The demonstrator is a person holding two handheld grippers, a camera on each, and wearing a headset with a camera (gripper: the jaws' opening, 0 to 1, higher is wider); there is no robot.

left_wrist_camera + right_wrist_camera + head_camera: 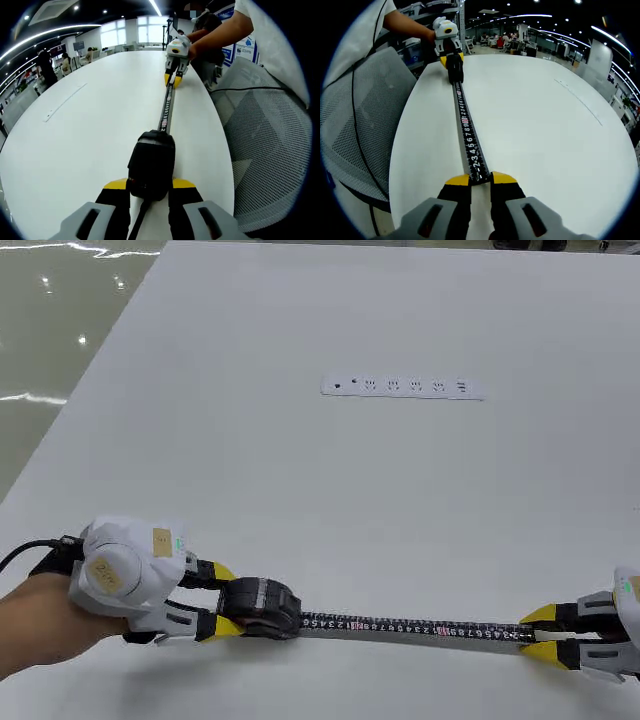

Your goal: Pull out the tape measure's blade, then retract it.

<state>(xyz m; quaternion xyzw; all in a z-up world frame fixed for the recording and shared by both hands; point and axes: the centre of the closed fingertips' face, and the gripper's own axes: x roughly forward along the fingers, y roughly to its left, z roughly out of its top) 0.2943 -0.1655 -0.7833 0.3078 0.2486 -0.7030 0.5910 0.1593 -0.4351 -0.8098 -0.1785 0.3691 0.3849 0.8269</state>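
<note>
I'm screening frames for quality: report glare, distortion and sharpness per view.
Head view: even light, soft shadow under the tape measure, glare streaks on the floor. Left gripper view: fisheye bows the table edge. Right gripper view: blade numerals crisp near the fingers.

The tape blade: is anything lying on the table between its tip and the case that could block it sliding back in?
Nothing visible does. The blade runs bare across the table from the right gripper to the case in the left gripper; the power strip lies well away.
</note>
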